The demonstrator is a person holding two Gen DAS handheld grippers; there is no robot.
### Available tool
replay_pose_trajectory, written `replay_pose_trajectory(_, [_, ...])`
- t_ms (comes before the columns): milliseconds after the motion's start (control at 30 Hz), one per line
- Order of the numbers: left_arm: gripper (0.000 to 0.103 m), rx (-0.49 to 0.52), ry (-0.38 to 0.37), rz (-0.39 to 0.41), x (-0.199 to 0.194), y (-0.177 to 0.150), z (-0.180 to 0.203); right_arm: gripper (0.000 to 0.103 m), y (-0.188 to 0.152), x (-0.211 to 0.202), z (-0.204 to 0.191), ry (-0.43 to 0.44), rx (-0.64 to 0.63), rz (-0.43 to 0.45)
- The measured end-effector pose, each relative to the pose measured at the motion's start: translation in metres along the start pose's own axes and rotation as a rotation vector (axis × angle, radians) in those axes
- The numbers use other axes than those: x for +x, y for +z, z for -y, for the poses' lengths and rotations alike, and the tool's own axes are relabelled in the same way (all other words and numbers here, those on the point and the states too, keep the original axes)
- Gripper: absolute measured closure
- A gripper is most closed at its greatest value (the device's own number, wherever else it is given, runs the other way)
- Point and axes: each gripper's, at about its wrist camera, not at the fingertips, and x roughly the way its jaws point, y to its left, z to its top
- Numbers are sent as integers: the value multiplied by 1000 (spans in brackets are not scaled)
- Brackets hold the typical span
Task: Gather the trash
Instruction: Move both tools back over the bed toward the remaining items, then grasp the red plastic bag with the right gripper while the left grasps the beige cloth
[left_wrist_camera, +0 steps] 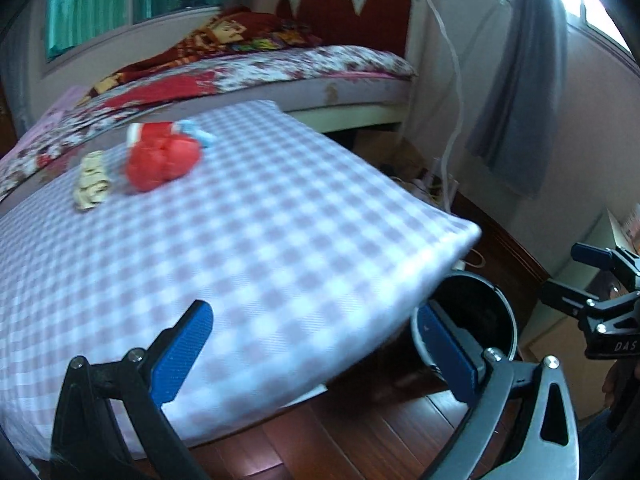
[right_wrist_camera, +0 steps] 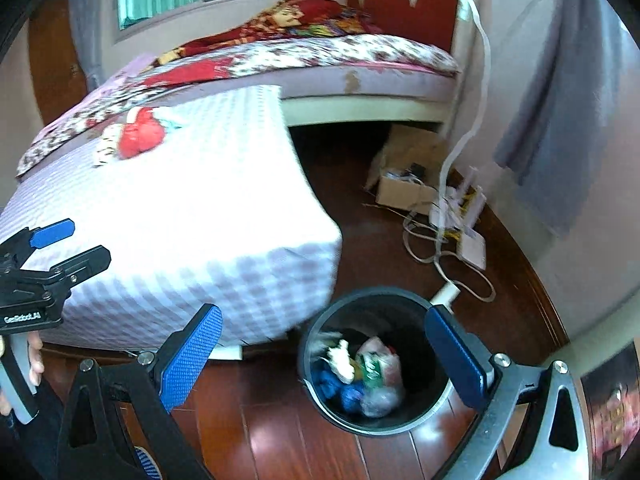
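**Both grippers empty, trash split between desk and bin**

We see the left gripper point(left_wrist_camera: 316, 340) w/ its blue-padded fingers point(left_wrist_camera: 182, 356) spread wide, nothing between them; it hangs over the near edge of the checked desk point(left_wrist_camera: 280, 240). The right gripper point(right_wrist_camera: 324, 356) is likewise spread wide and empty, its fingers point(right_wrist_camera: 192, 356) framing the black bin point(right_wrist_camera: 320, 320).

Landmark = the bin. It stands on the dark wood floor point(right_wrist_camera: 280, 448) just beside the desk's near corner, partly tucked under the cloth edge in the left wrist view. Inside it: blue crumpled stuff, a white scrap, a clear bag w/ a green-and-white item; details are blurred.

Well beyond the bin, toward the desk's far side, lies a red crumpled wrapper point(left_wrist_camera: 162, 158), w/ a small light-blue piece point(left_wrist_camera: 198, 132) touching its far edge. A beige crumpled scrap point(left_wrist_camera: 91, 182) lies just beside the red one, on the side away from the bin. Whether those two touch, we can't tell.

Past the bin on the floor: a white cable point(right_wrist_camera: 448, 256) and a cardboard box point(right_wrist_camera: 400, 188). Behind the desk stands a bed point(right_wrist_camera: 360, 80) w/ a red headboard point(right_wrist_camera: 412, 4).
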Motion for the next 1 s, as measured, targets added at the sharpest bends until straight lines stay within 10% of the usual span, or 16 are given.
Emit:
replay_pose_trajectory(533, [1, -146, 237, 38, -24, 10, -141, 1, 77, 32, -119, 165, -103, 110])
replay_pose_trajectory(1000, [18, -265, 290, 21, 43, 52, -257, 14, 177, 145, -234, 321, -163, 65])
